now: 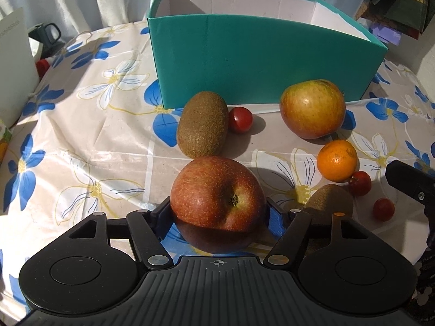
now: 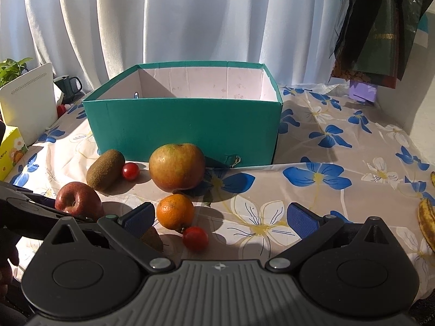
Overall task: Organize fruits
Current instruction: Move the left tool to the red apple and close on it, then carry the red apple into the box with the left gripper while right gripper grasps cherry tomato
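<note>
- Flowered tablecloth [image 1: 81,135] under sunlight carries loose fruit in front of the open teal box [image 1: 258,62], seemingly the bin for sorting.
- Left gripper [image 1: 218,212] clamps its pads on the red apple [image 1: 217,193], which sits dead centre between them, box at twelve o'clock.
- Right gripper [image 2: 220,217] stands apart and empty, the orange [image 2: 175,212] at eleven o'clock.

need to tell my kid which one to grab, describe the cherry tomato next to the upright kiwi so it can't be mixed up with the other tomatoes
Start at the teal box on the flowered tablecloth. In front of its near wall a kiwi stands on end, and the cherry tomato sits right beside it, toward the yellow-red apple. The other tomatoes lie farther from the box, near the orange.
</note>
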`<state>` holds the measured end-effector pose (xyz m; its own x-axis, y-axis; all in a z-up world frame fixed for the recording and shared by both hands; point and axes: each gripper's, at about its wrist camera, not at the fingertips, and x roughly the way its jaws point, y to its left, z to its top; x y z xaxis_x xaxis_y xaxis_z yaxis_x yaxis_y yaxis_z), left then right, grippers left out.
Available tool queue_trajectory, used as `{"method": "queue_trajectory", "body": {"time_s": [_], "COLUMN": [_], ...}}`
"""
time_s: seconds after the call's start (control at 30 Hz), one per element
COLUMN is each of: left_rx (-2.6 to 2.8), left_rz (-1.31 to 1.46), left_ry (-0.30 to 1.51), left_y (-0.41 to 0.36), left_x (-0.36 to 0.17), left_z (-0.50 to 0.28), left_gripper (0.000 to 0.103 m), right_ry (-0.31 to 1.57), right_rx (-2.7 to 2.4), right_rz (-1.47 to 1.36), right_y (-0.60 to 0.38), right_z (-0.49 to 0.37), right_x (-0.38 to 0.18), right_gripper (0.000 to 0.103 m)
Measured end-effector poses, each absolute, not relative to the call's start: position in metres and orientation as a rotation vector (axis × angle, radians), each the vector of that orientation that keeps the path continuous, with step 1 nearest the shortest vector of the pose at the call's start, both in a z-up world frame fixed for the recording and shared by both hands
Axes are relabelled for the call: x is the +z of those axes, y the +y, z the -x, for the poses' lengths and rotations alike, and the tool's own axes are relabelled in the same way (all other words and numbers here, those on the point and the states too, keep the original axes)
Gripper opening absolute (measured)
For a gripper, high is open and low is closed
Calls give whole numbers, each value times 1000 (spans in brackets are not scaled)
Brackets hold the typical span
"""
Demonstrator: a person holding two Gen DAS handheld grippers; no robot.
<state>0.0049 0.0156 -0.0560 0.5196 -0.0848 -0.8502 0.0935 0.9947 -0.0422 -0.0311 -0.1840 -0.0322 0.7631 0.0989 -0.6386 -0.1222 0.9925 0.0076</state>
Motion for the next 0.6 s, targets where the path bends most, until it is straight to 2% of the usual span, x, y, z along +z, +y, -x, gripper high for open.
{"method": "queue_trajectory", "body": {"time_s": [0.13, 0.17, 0.43, 0.5, 0.6], "left_rx": [-94, -92, -77, -78, -78], "left_rz": [-2, 2, 3, 6, 8], "left_ry": [1005, 1003, 975, 975, 973], "left_y": [18, 19, 20, 20, 20], "left_x": [-49, -47, -36, -35, -33], "left_z": [-2, -2, 2, 2, 3], "left_gripper": [73, 73, 73, 73, 73], "right_ry": [720, 728, 833, 853, 887], "right_rx": [113, 114, 159, 174, 183], "right_rz": [56, 61, 79, 73, 66], "right_y": [-184, -184, -185, -183, -182], "right_z": [31, 31, 35, 35, 34], "right_x": [-37, -38, -55, -59, -65], "right_gripper": [99, 95, 76, 60, 51]}}
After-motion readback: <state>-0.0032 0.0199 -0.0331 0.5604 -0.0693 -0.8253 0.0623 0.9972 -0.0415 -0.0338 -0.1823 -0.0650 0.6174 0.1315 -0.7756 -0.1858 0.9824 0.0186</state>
